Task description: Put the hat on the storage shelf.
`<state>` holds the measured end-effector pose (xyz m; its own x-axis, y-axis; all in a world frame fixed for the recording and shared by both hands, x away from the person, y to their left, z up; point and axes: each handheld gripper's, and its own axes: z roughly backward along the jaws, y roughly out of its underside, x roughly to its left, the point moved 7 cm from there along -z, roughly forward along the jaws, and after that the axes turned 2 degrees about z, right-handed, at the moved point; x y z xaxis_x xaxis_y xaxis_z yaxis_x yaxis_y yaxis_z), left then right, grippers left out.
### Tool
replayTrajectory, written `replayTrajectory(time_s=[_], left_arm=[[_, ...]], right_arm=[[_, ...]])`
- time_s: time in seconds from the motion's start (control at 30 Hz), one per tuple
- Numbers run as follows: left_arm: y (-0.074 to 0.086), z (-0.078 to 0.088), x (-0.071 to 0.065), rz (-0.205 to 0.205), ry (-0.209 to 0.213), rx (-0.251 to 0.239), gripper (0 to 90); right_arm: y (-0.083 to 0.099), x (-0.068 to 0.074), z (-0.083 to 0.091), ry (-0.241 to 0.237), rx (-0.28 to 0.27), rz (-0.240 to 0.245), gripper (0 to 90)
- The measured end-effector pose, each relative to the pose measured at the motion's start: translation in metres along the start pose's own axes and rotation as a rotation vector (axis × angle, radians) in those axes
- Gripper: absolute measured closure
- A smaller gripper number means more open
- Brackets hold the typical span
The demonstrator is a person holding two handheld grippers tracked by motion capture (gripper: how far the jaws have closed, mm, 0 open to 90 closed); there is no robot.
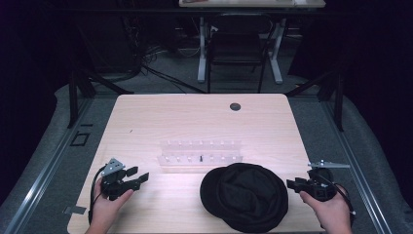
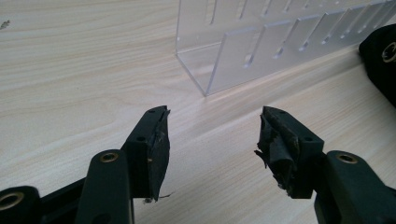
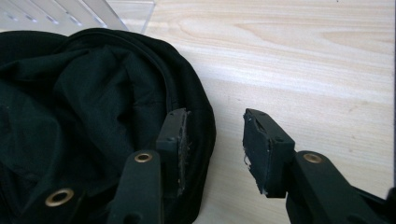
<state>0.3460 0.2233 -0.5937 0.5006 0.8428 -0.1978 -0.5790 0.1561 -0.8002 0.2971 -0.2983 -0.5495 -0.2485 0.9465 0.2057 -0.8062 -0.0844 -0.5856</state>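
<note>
A black cap (image 1: 246, 195) lies crumpled on the wooden table near the front edge, right of centre. My right gripper (image 1: 291, 184) is at the cap's right side. In the right gripper view its jaws (image 3: 215, 140) stand open: the left one hangs over the cap (image 3: 84, 116), the right one over bare wood, and the cap's rim lies in the gap, not pinched. My left gripper (image 1: 139, 175) rests at the front left, open (image 2: 212, 135) and with nothing in it, facing a clear plastic rack (image 2: 261, 51). The rack (image 1: 199, 156) stands just behind the cap.
The table (image 1: 195, 117) has a dark cable hole (image 1: 235, 106) near its far edge. A small dark peg (image 1: 201, 158) sits in the rack. A grey metal bracket (image 1: 328, 165) sticks out at the table's right edge. A chair (image 1: 237, 46) stands beyond the table.
</note>
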Motion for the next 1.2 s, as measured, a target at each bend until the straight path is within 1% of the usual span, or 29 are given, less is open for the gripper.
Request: replayTrajectory(time_s=[0.13, 0.23, 0.27, 0.3, 0.4, 0.43, 0.5, 0.53, 0.57, 0.63, 0.67, 0.7, 0.73, 0.87, 0.9, 1.0, 1.03, 1.07, 1.2], left_arm=[[0.0, 0.0, 0.0, 0.0, -0.002, -0.002, 43.0], [0.0, -0.001, 0.0, 0.001, -0.001, -0.002, 42.9], [0.0, -0.001, -0.001, 0.0, 0.002, -0.002, 42.5], [0.0, -0.001, -0.001, -0.001, 0.008, 0.0, 42.3], [0.001, -0.001, -0.002, -0.004, 0.01, 0.01, 42.0], [0.001, -0.001, -0.002, -0.004, 0.01, 0.01, 41.9], [0.0, -0.001, -0.002, -0.002, 0.01, 0.003, 41.8], [0.0, -0.001, -0.002, -0.002, 0.01, 0.003, 41.8], [0.0, -0.001, -0.001, -0.001, 0.009, 0.002, 41.8], [0.001, -0.001, -0.002, -0.001, 0.009, 0.003, 41.8], [0.001, -0.001, -0.002, -0.002, 0.01, 0.003, 41.8], [0.001, -0.001, -0.002, -0.002, 0.01, 0.003, 41.8], [0.001, -0.001, -0.002, -0.004, 0.011, 0.012, 41.8], [0.001, -0.002, -0.002, -0.005, 0.009, 0.007, 41.8], [0.001, -0.001, -0.002, -0.006, 0.007, 0.01, 41.8], [0.001, -0.002, -0.002, -0.007, 0.007, 0.011, 41.8], [0.001, -0.002, -0.002, -0.007, 0.008, 0.011, 41.8], [0.001, -0.002, -0.003, -0.008, 0.01, 0.011, 41.8], [0.001, -0.002, -0.004, -0.013, 0.013, 0.013, 41.8]], right_arm=[[-0.003, 0.003, 0.001, 0.011, 0.049, 0.007, 60.9], [-0.004, 0.004, 0.002, 0.009, 0.065, 0.006, 60.9], [-0.006, 0.007, 0.002, 0.004, 0.087, 0.006, 61.8], [-0.006, 0.007, 0.002, 0.002, 0.091, 0.009, 62.0], [-0.007, 0.009, 0.001, 0.0, 0.114, 0.004, 63.3], [-0.007, 0.009, 0.001, 0.0, 0.114, 0.004, 63.3], [-0.007, 0.011, 0.0, -0.013, 0.132, -0.006, 63.9], [-0.007, 0.011, 0.0, -0.013, 0.132, -0.006, 63.9], [-0.007, 0.013, -0.001, -0.017, 0.138, -0.019, 64.1], [-0.006, 0.013, -0.002, -0.023, 0.143, -0.023, 64.1], [-0.005, 0.014, -0.002, -0.035, 0.16, -0.042, 64.1], [-0.005, 0.014, -0.002, -0.035, 0.16, -0.042, 64.1], [-0.003, 0.015, -0.003, -0.043, 0.18, -0.053, 64.0], [-0.002, 0.015, -0.003, -0.033, 0.197, -0.056, 63.6], [-0.002, 0.015, -0.002, -0.038, 0.202, -0.071, 63.6], [-0.002, 0.016, -0.002, -0.043, 0.208, -0.082, 63.6], [-0.002, 0.018, -0.002, -0.062, 0.228, -0.099, 67.9], [-0.001, 0.019, -0.002, -0.066, 0.234, -0.113, 69.1], [0.001, 0.017, -0.003, -0.049, 0.243, -0.097, 70.7]])
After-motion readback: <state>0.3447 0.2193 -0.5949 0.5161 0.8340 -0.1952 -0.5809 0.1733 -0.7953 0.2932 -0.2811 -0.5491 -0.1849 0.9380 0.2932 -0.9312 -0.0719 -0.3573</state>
